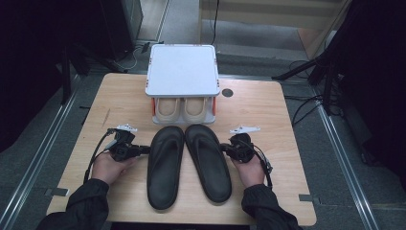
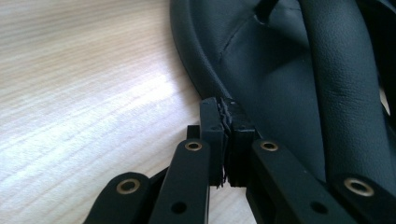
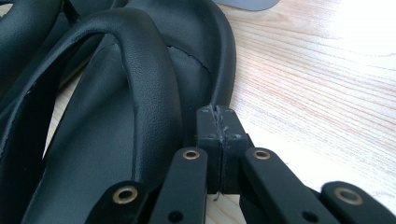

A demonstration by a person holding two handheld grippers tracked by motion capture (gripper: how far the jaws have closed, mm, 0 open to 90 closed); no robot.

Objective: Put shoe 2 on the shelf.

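Near edge: left hand (image 1: 109, 165) at 8 o'clock and right hand (image 1: 250, 168) at 4 o'clock rest on the wooden table (image 1: 119, 103); sleeves come in from 6 o'clock.

Mid-table: two black flip-flops side by side, toes toward 12 o'clock; left flip-flop (image 1: 165, 165) and right flip-flop (image 1: 208, 160) touch or nearly touch near the toes, heels slightly splayed.

Left gripper (image 1: 143, 150) at 9 o'clock of the left flip-flop, jaws together, tips against the sole's outer rim (image 2: 196, 88); nothing visibly pinched between them.

Right gripper (image 1: 225, 147) at 3 o'clock of the right flip-flop, jaws pressed together at its outer rim (image 3: 224, 70); no grip seen.

Far, at 12 o'clock: white two-tier shoe rack (image 1: 183, 69); beige slippers (image 1: 182, 109) fill the lower tier; top shelf bare.

Judgement: the pair looks lined up in front of the rack; lifting or stowing it not yet begun; top shelf seems the likely spot.
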